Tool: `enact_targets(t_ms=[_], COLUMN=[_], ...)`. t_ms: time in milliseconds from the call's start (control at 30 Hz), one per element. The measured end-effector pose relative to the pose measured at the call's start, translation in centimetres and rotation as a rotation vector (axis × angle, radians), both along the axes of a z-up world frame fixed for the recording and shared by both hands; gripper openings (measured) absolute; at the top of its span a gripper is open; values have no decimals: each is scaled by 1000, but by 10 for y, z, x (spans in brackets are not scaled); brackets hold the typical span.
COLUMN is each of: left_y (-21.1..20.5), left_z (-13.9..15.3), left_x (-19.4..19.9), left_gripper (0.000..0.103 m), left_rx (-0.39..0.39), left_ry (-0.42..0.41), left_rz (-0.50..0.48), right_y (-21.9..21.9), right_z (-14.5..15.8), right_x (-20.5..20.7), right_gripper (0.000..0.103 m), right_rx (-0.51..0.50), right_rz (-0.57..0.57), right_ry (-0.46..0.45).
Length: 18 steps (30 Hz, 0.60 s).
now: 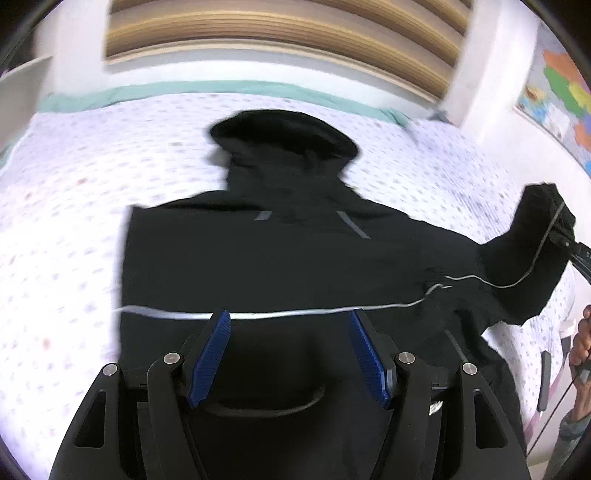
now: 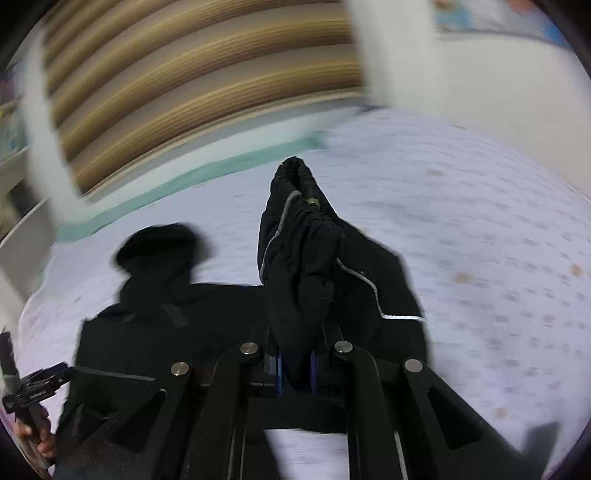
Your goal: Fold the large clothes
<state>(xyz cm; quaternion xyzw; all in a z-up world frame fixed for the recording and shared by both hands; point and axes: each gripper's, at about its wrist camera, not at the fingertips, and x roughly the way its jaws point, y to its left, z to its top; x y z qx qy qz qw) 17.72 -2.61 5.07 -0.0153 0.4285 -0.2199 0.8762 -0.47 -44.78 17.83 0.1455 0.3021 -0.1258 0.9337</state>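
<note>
A black hooded jacket [image 1: 277,258] lies spread on the bed, its hood [image 1: 280,133] at the far end. My left gripper [image 1: 290,319] hovers open above the jacket's near part, with nothing between its blue pads [image 1: 212,354]. A pale grey cord or piping [image 1: 295,314] runs across just beyond its fingertips. My right gripper [image 2: 295,354] is shut on the jacket's sleeve [image 2: 303,266], which bunches up in front of it and is lifted off the bed. In the left wrist view, the right gripper [image 1: 557,229] holds that sleeve at the far right.
The white dotted bed sheet [image 1: 74,184] stretches around the jacket on all sides. A slatted wooden headboard [image 1: 277,29] and a teal edge [image 1: 184,92] lie behind it. A coloured map [image 1: 561,85] hangs on the right wall. A hand [image 2: 33,435] holds the left gripper [image 2: 37,384].
</note>
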Motion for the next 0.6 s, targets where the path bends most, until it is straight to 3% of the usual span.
enact_targets(t_ms=[167,267,600], left_y=[71,101,149], left_z=[9,9,-10], left_x=[-13,-18,-20], left_gripper=[68,68,68], left_rx=[-37,-37,-47], left_ry=[-26,-33,-36], left_rz=[45,63,91], right_y=[126,179,345], right_z=[9,3,-56], right_x=[54,85,155], right_gripper=[13,16,17], right_rx=[-55,-79,-63], right_rz=[181,243,487], right_ry=[32,58,163])
